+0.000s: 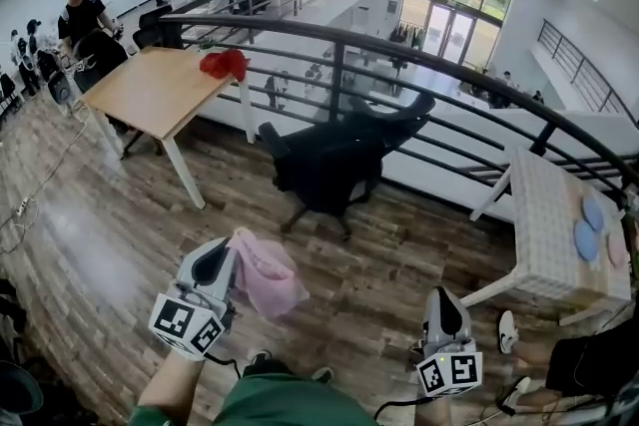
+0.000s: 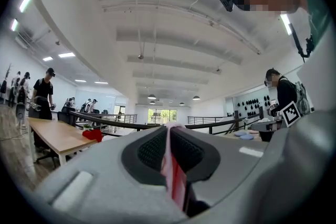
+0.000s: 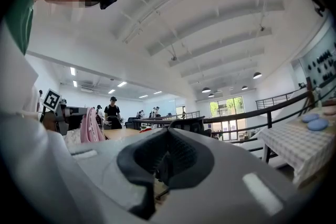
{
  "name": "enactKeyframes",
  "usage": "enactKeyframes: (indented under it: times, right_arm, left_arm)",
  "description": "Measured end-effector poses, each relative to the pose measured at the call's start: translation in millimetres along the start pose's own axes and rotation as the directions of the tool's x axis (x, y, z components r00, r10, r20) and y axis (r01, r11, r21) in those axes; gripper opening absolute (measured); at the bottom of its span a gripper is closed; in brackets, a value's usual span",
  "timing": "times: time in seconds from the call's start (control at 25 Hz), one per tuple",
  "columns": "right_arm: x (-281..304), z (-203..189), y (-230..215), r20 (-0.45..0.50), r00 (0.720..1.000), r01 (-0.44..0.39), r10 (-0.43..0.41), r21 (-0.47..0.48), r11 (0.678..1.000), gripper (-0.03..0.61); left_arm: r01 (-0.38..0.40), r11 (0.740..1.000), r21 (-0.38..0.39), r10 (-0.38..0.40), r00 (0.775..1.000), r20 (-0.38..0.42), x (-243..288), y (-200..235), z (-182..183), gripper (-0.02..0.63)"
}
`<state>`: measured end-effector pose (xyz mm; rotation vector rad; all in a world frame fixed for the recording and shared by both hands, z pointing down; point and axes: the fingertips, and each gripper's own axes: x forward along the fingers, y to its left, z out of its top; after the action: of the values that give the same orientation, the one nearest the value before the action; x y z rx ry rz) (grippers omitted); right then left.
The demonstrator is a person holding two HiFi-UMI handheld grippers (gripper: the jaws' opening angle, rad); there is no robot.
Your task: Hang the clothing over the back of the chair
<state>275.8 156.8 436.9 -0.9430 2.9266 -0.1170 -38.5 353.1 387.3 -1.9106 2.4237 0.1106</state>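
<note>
A pink garment [image 1: 268, 276] hangs bunched from my left gripper [image 1: 224, 256], low in the head view. In the left gripper view a fold of the pink garment [image 2: 171, 165] is pinched between the dark pads, and the left gripper [image 2: 169, 131] is shut on it. The black office chair [image 1: 337, 163] stands ahead by the railing, well apart from both grippers, its backrest leaning right. My right gripper [image 1: 445, 302] is held level at the lower right. Its pads meet with nothing between them in the right gripper view [image 3: 167, 139], where the pink garment [image 3: 90, 126] shows off to the left.
A wooden table [image 1: 150, 90] with a red bundle [image 1: 224, 64] stands at the left. A white table [image 1: 559, 214] with blue plates [image 1: 589, 226] is at the right. A dark curved railing [image 1: 419, 50] runs behind the chair. Several people stand at the far left.
</note>
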Motion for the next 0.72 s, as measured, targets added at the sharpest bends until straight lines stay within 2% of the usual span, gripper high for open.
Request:
enactKeyframes:
  times: [0.4,0.72]
  right_arm:
    - [21,-14,-29,-0.054,0.998,-0.035,0.038,0.059,0.998,0.003]
    - [79,-7,-40,-0.069,0.997,0.019,-0.018,0.016,1.0,0.003]
  left_arm:
    - [-0.082,0.996,-0.027,0.08,0.996,-0.045,12,6,-2,0.026]
    - [-0.035,0.998,-0.061,0.032,0.999,-0.041,79,50,-12,0.026]
